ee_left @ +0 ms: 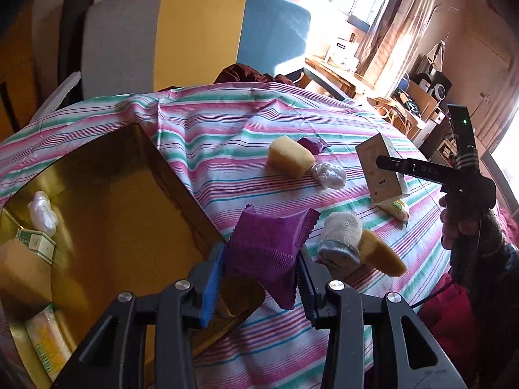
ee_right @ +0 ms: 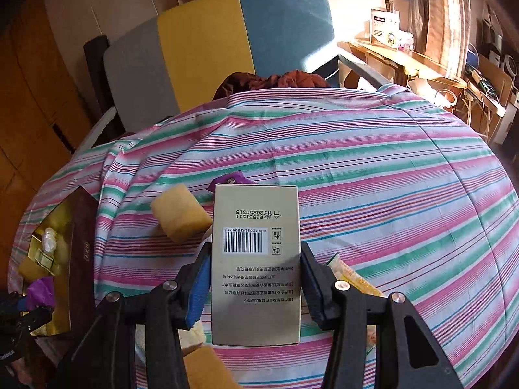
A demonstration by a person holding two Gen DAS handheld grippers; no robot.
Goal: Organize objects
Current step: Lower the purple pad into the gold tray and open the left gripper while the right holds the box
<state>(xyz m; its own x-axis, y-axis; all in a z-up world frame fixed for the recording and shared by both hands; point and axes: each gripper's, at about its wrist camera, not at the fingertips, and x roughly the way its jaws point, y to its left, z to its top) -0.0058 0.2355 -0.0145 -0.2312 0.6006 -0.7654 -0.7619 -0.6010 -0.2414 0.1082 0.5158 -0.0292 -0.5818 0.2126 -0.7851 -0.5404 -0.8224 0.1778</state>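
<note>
My left gripper [ee_left: 259, 278] is shut on a purple foil packet [ee_left: 269, 249] and holds it above the near corner of a gold-lined box [ee_left: 123, 227]. My right gripper [ee_right: 253, 278] is shut on a beige carton with a barcode [ee_right: 256, 253], lifted over the striped cloth; the carton [ee_left: 381, 171] and right gripper [ee_left: 386, 163] also show in the left wrist view. The gold box [ee_right: 55, 259] lies at the left in the right wrist view and holds a small green-white carton [ee_left: 35, 243], a clear plastic wad [ee_left: 42, 210] and a yellow pack [ee_left: 48, 337].
On the striped tablecloth [ee_left: 227, 149] lie a yellow sponge block [ee_left: 290, 157], a small purple packet [ee_left: 314, 144], a clear plastic wad [ee_left: 329, 175], a rolled sock [ee_left: 340, 236], another sponge [ee_left: 382, 256] and a yellow snack pack [ee_left: 397, 209]. A grey-yellow-blue chair [ee_left: 194, 35] stands behind.
</note>
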